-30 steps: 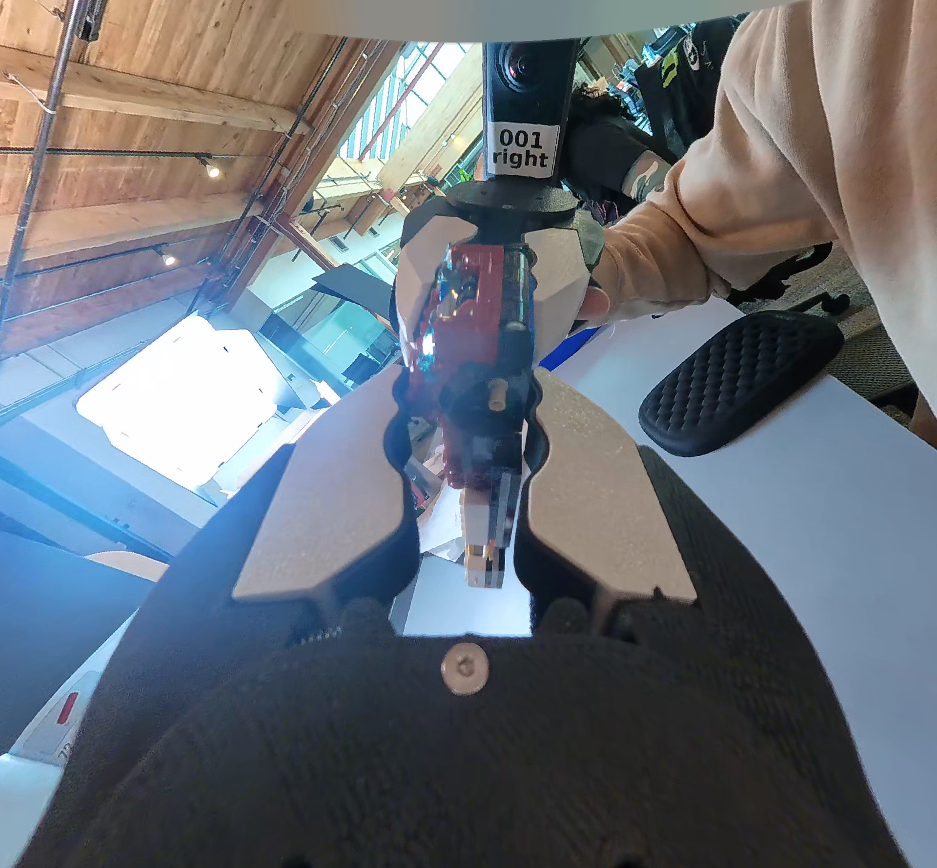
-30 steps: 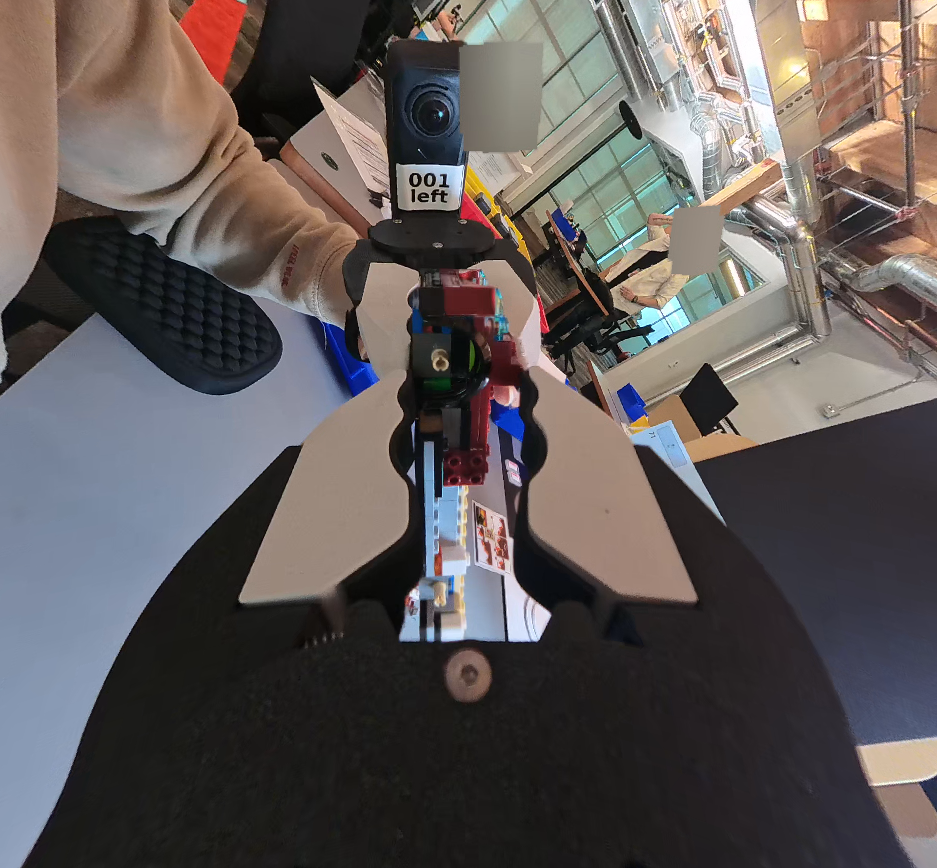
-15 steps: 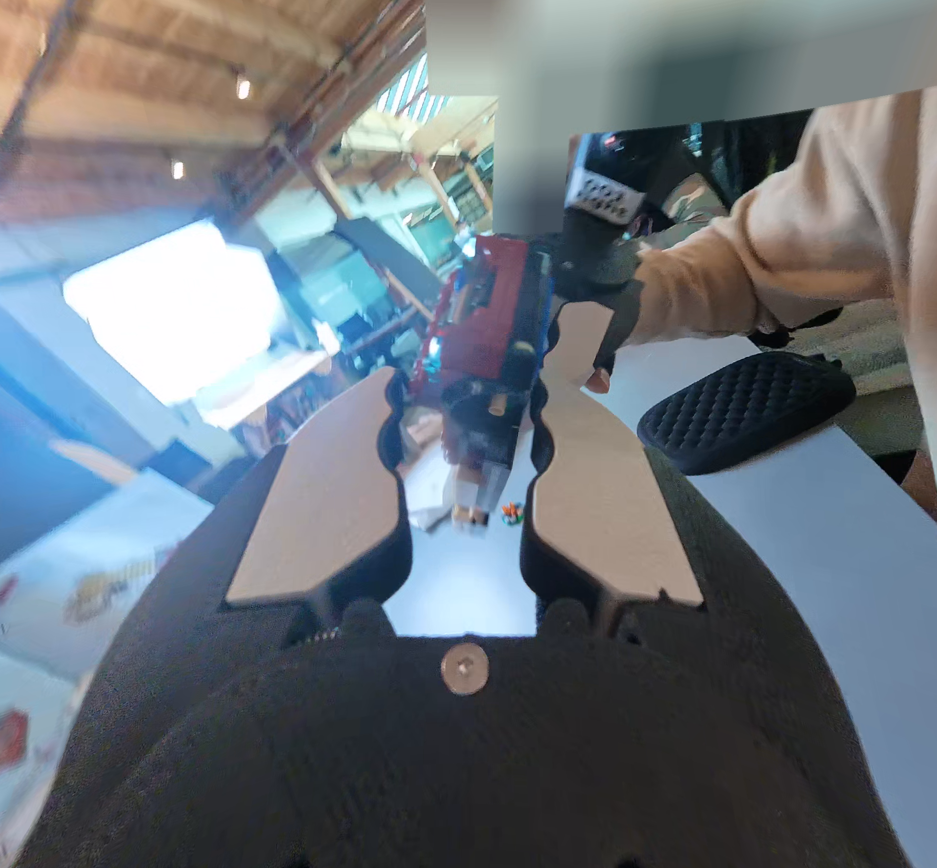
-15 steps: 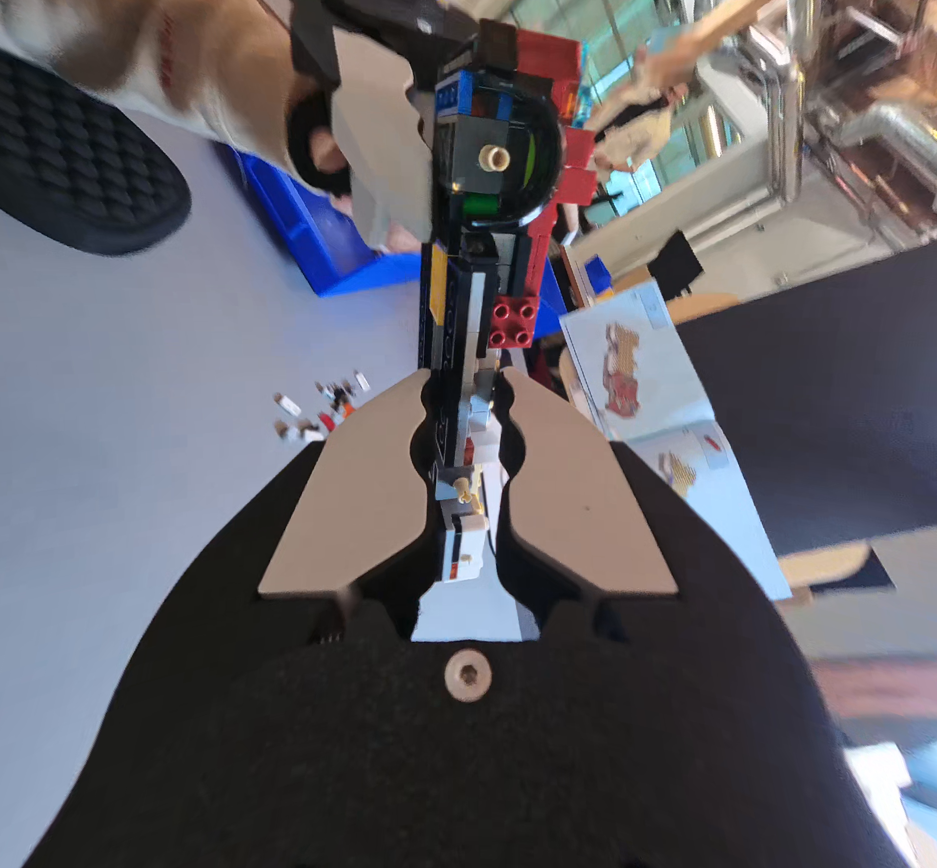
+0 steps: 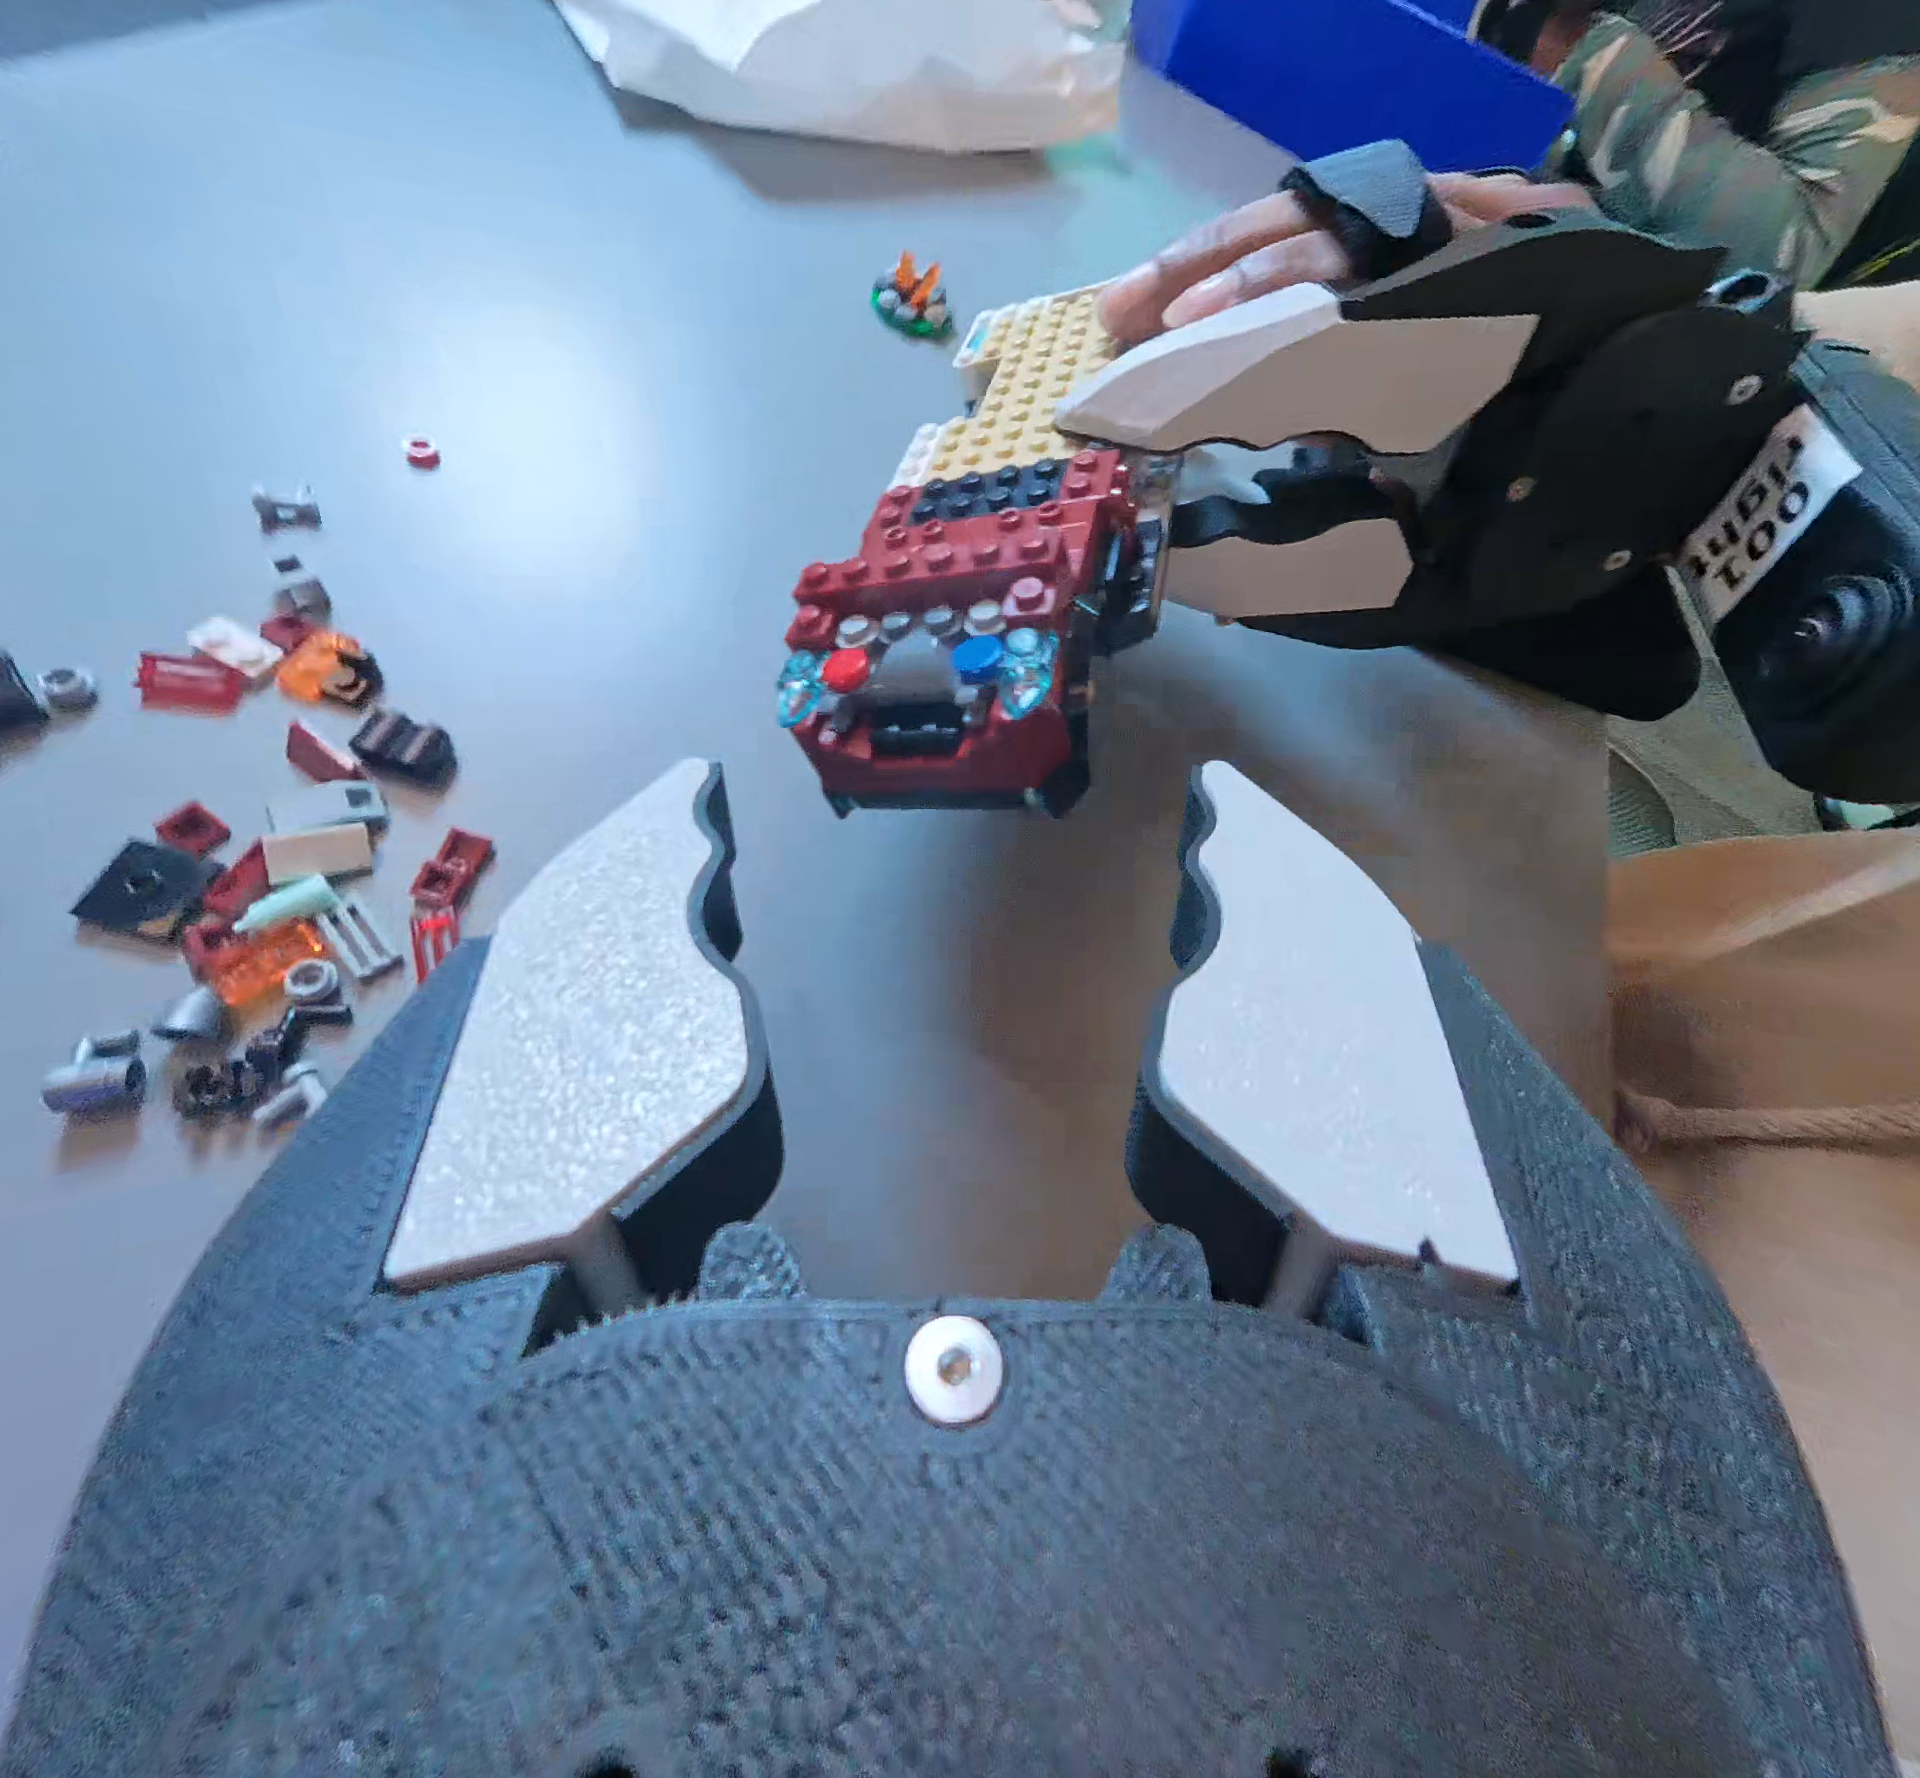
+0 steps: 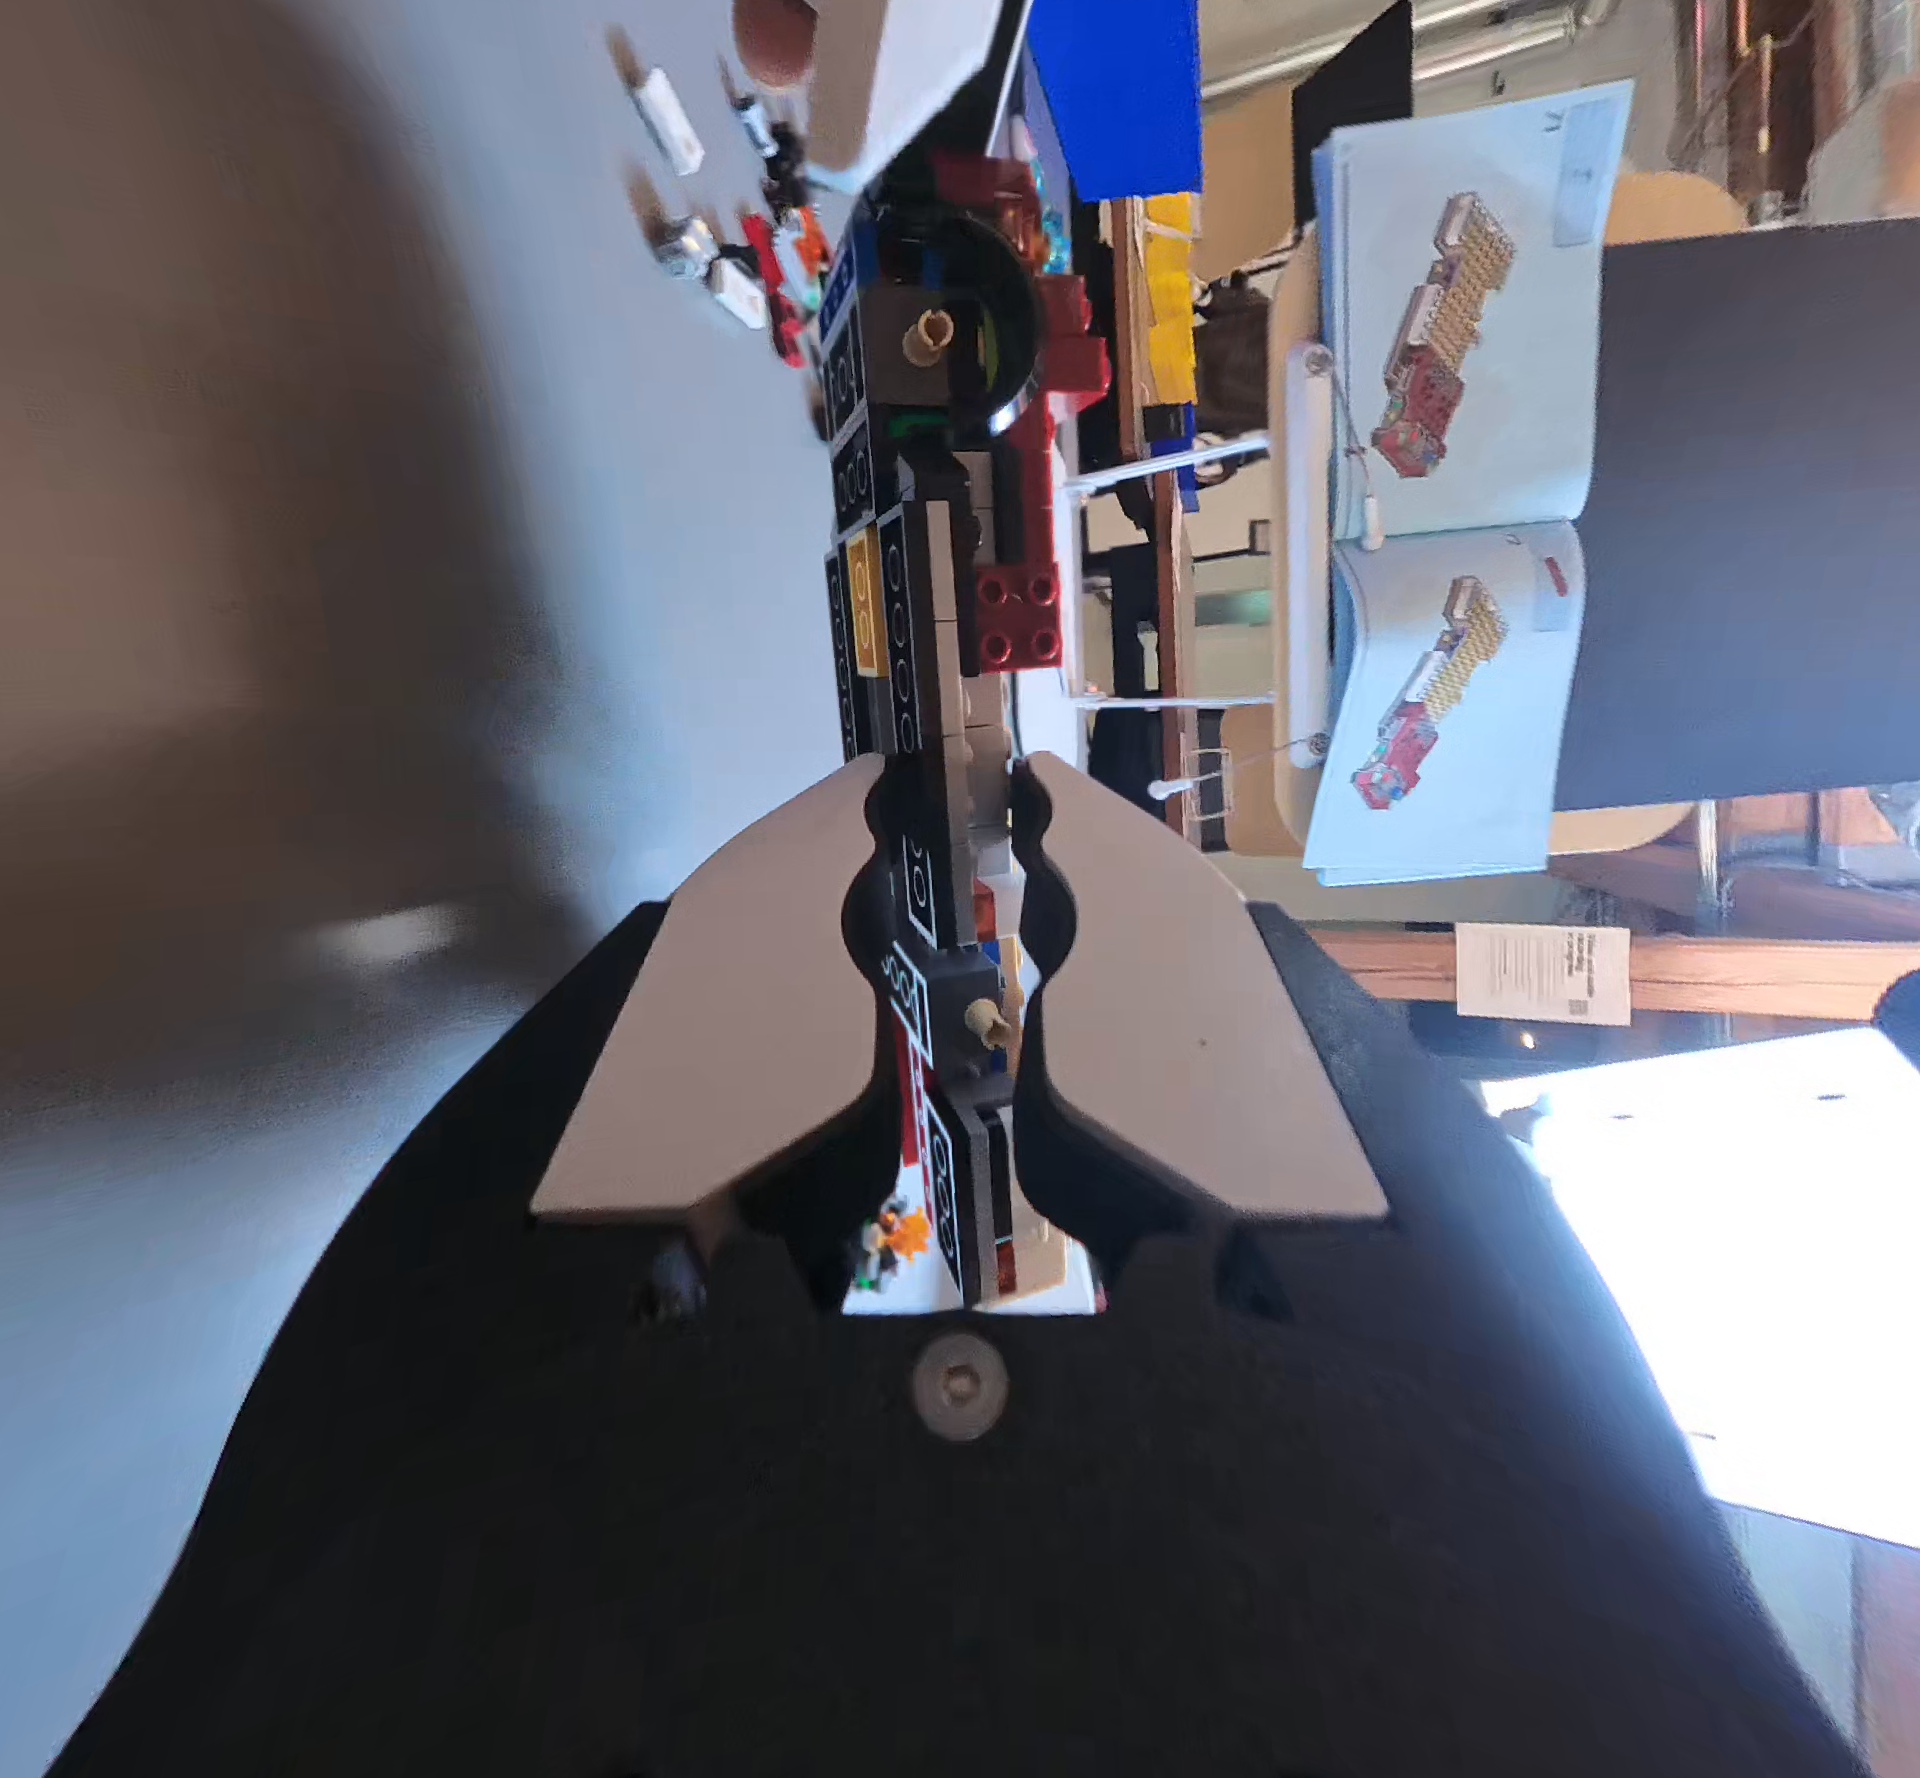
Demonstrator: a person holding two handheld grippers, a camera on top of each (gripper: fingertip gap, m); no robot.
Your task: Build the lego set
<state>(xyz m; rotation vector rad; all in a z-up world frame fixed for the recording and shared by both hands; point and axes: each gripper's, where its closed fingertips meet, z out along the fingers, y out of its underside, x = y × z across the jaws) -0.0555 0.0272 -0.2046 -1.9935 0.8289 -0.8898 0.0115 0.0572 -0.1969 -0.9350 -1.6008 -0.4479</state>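
Right gripper (image 6: 951, 772) clamped on the tan-plated rear of a studded dark-red brick fire truck (image 5: 951, 627), pads pressing both sides, truck held above the smooth grey table (image 5: 520, 274); left gripper (image 5: 956, 772) wide open and bare, textured pale pads just short of the truck's nose; loose small bricks (image 5: 260, 876) scattered left.

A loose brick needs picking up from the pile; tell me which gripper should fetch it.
Left, probably. The left gripper is open and empty beside the loose bricks, while the right gripper is clamped on the brick truck.
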